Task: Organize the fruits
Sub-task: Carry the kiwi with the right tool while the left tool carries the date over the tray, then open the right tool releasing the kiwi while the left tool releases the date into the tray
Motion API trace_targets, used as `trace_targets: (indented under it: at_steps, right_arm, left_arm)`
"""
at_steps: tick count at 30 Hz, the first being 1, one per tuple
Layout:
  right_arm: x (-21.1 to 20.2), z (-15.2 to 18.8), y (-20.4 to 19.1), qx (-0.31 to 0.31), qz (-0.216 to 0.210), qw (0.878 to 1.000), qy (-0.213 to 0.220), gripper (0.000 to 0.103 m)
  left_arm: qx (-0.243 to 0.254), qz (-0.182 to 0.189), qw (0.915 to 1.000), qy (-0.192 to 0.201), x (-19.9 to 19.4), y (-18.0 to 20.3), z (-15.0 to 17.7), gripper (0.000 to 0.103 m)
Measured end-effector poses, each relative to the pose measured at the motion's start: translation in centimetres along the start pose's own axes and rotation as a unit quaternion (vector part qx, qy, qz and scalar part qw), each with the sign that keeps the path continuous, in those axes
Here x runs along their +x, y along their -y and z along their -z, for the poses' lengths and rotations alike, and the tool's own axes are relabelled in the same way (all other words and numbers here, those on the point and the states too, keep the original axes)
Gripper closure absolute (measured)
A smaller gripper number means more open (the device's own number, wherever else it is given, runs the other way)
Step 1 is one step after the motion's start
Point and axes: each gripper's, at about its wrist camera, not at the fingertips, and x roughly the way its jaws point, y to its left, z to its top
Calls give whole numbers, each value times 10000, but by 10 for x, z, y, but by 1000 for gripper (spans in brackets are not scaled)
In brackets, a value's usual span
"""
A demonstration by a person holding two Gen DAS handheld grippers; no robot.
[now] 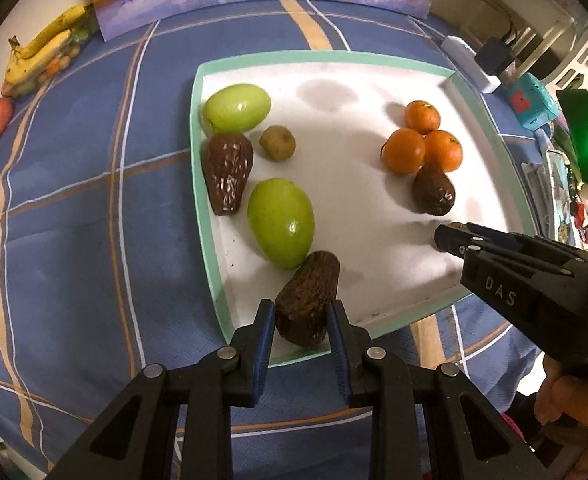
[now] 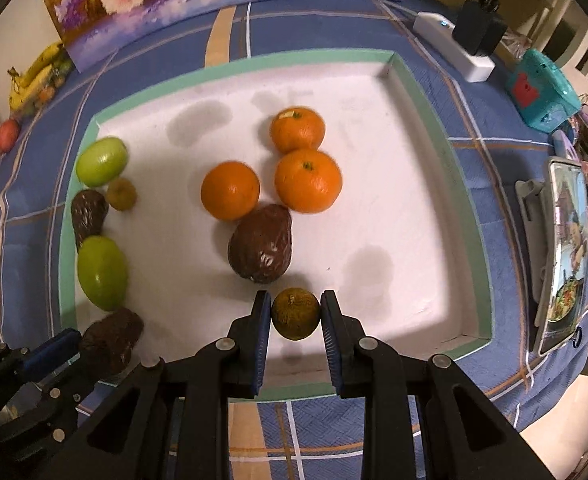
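Brown avocado (image 1: 306,300) half-hidden between left tongs (image 1: 301,320).

Ahead of the right tongs (image 2: 296,314) a brown avocado (image 2: 261,250) and three oranges (image 2: 308,180) block the tray's (image 2: 440,136) middle; bare white floor lies open to their right. Ahead of the left tongs (image 1: 301,316), a green mango (image 1: 281,222) crowds the tray's left edge.

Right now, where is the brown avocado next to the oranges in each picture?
Left wrist view: avocado, right of centre, just below the three oranges.
Right wrist view: avocado, centre, under the oranges, above the right gripper.
Shared landmark: the tray's green rim.
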Motion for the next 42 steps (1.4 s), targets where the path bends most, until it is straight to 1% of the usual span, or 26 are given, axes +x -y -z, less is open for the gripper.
trace_targets:
  at_steps: [4,14,19,24,26,29,34,37,42]
  right_arm:
    - [9,2,-2,-88,0,9999,-144,77]
    - [7,3,-1,-173,64,9997,-143,77]
    - [9,5,-11,-192,92,9997,-138,76]
    - [9,5,-14,-206,97,9997,-133,77]
    - [7,4,-15,-208,75,9997,-112,77]
    - [-2,1,-16,-231,72,9997,6,76]
    - [-24,-2,-17,-213,73,9991,365,76]
    - [-35,-4,-19,-222,39,9982,555,76]
    - [-40,-3,-20,-286,0,9974,663,76]
  left_arm:
    - [-25,34,10000,-1,0,0,0,74]
    - [7,34,10000,-26,0,-1,-1,74]
    - [1,37,10000,-59,0,0,-3,74]
    - [-65,114,9999,-99,-1,-3,-4,74]
    - [-96,200,9997,-75,-4,-5,-5,73]
    - [-125,293,9995,32,-13,-8,-6,73]
    - [-193,407,9985,312,-32,-14,-8,73]
    - [-271,376,9978,472,-40,-18,-9,73]
    - [-402,221,9976,517,-43,-27,-10,73]
